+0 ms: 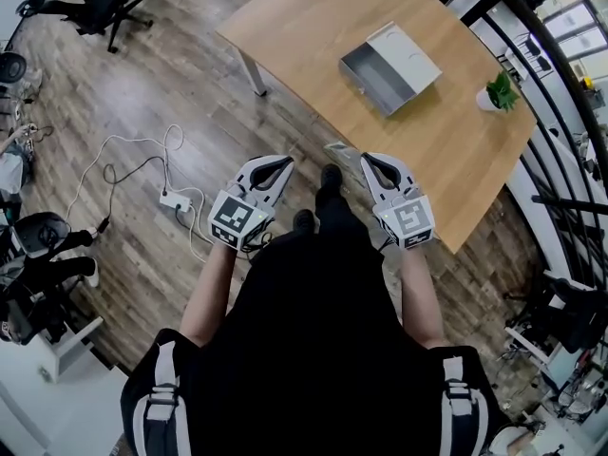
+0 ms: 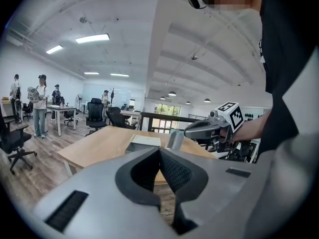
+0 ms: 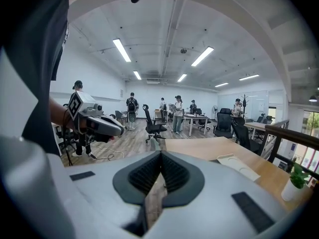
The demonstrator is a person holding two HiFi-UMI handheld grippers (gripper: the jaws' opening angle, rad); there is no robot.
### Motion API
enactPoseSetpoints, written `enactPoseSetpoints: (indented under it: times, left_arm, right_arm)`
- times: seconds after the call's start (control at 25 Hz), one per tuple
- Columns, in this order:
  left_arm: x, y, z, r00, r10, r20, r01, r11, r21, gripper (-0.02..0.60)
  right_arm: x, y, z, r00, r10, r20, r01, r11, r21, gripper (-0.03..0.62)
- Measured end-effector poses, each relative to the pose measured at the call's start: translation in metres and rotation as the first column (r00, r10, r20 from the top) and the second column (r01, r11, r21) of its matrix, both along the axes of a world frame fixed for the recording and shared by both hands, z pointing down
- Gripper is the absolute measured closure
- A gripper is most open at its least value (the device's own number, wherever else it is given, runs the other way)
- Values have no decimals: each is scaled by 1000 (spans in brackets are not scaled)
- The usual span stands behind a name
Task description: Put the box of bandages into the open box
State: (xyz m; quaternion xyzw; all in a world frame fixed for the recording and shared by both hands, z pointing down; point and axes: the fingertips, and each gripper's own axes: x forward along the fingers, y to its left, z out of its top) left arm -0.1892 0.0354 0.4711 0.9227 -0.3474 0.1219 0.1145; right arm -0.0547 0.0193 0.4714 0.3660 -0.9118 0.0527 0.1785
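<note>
1. Head view: the person stands at the near edge of the wooden table (image 1: 313, 36).
   - The left gripper (image 1: 276, 164) and right gripper (image 1: 372, 163) are held side by side at waist height, well apart, both pointing toward the table.
   - The box of bandages (image 1: 337, 148) stands on the table's near edge, between the two gripper tips and touching neither.
   - The open box (image 1: 378, 82) sits farther in, its pale lid folded back on the far right side.
   - A potted plant (image 1: 501, 91) is at the table's right edge.
   - A power strip (image 1: 176, 199) with a white cable lies on the floor to the left.

2. Left gripper view: the left gripper (image 2: 159, 151) has its jaws pressed together at the tips with nothing between them.
   - Beyond them, the box of bandages (image 2: 175, 139) stands upright on the table (image 2: 99, 146), just right of the open box (image 2: 144, 142).
   - The right gripper (image 2: 188, 130) reaches in from the right, near the bandage box.

3. Right gripper view: the right gripper (image 3: 160, 154) is likewise pressed together and empty.
   - The left gripper (image 3: 118, 129) shows at the left.
   - The open box (image 3: 241, 167) lies on the table (image 3: 209, 148) to the right.
   - The plant (image 3: 294, 176) is at the far right.
</note>
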Motion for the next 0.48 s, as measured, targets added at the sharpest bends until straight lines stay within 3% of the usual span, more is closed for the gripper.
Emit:
enactPoseSetpoints:
  times: [0.48]
  left_arm:
    - [17,-39,8,1000,1,29,-1,1000,-27,558]
  right_arm:
    - [27,-49,10,1000,12,16,-12,1000,-16,569]
